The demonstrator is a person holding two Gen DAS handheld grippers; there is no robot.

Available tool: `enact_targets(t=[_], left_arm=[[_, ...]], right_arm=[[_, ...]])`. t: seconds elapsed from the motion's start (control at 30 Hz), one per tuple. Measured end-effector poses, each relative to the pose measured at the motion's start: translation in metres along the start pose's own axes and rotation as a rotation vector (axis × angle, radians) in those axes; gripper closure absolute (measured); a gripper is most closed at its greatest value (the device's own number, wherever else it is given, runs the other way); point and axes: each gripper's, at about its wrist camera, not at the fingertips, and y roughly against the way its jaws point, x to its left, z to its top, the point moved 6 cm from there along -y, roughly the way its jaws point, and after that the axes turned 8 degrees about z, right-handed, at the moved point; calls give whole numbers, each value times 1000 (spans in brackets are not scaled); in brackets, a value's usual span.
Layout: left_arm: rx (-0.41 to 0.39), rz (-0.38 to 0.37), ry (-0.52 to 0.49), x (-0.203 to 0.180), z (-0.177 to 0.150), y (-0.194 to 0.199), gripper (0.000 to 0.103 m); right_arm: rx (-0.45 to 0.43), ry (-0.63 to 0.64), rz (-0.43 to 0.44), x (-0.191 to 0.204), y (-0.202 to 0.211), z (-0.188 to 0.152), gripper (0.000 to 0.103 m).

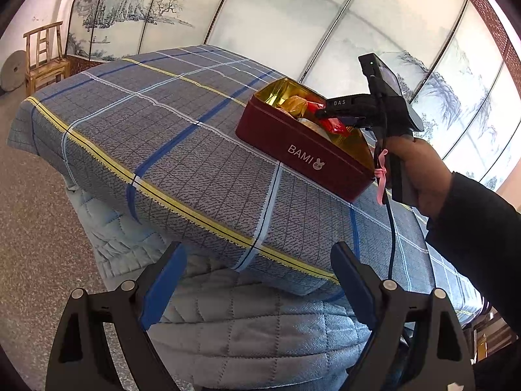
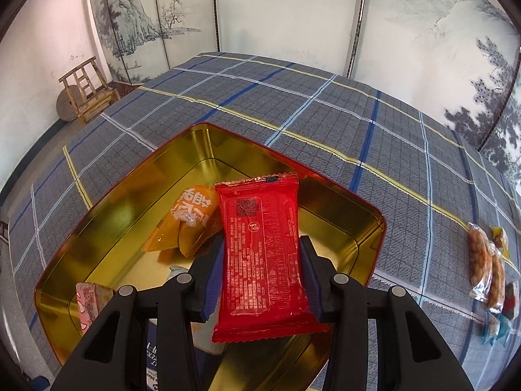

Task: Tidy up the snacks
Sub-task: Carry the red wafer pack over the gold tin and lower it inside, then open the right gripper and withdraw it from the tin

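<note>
Bed [image 2: 293, 114] under plaid cover, painted screen [image 2: 286, 16] behind; right gripper [image 2: 262, 277] pinching red packet [image 2: 263, 254], left gripper [image 1: 257, 280] spread.

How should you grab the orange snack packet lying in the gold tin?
Grip the orange plastic snack packet across its puffy middle, coming from above. It lies loose on the floor of the gold-lined red tin, and its crimped ends look too flat and floppy to hold well.

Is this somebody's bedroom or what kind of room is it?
Probably a bedroom, or a room staged like one: the snack tin sits on a bed with a plaid sheet, backed by a painted folding screen, with a wooden chair in the corner.
</note>
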Motion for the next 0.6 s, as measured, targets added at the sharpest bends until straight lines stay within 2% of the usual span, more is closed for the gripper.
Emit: enact_targets(t=[0.27,0.33,0.4,0.47,0.53,0.57,0.6], left_arm=[[2,20,-47,-15,1,5,16],[1,26,-63,-21,2,8,16],[-5,37,-84,-27,3,11,16],[-19,51,-109,-33,6,15,16],[-38,59,-136,-41,10,19,16],[-47,62,-151,-46,12,21,16],[-56,63,-169,-52,14,23,16]], right_arm=[[3,0,12,0,-4,-2,58],[3,-1,23,1,-3,-2,56],[2,-4,50,2,-1,-3,47],[-39,-2,95,4,10,-3,44],[-137,-5,136,3,40,-3,43],[-207,-10,179,0,61,-5,34],[-270,-11,205,-6,82,-9,15]])
